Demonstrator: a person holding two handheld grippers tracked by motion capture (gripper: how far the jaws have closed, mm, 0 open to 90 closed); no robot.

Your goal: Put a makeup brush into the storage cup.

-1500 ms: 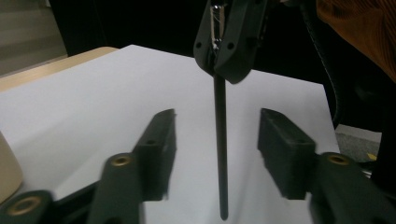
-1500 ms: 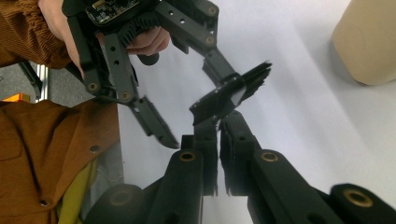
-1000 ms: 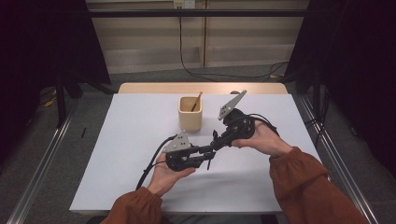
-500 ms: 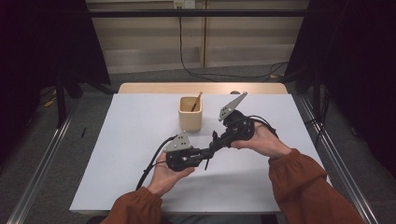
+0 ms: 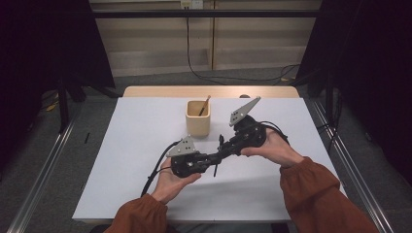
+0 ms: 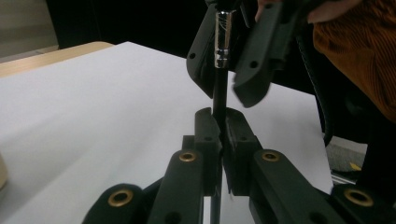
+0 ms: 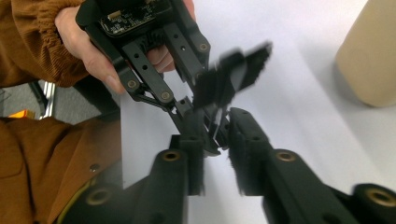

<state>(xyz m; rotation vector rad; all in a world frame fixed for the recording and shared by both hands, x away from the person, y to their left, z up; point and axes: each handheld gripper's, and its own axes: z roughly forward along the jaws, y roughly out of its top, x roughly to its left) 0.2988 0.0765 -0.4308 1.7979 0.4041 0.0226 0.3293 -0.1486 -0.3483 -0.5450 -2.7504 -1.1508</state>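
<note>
Left tongs pinch a thin black rod with a metal collar, held above the white bench; right tongs spread around the rod's upper end; tan cup stands behind, well apart.

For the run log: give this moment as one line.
left claw: shut on black rod | right claw: open, astride its silver end | cup: apart, untouched

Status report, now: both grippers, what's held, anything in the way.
Left gripper shut on the thin black tool. Right gripper at the same tool, jaws slightly apart, blurred. Wooden cup stands clear behind; nothing blocking.
</note>
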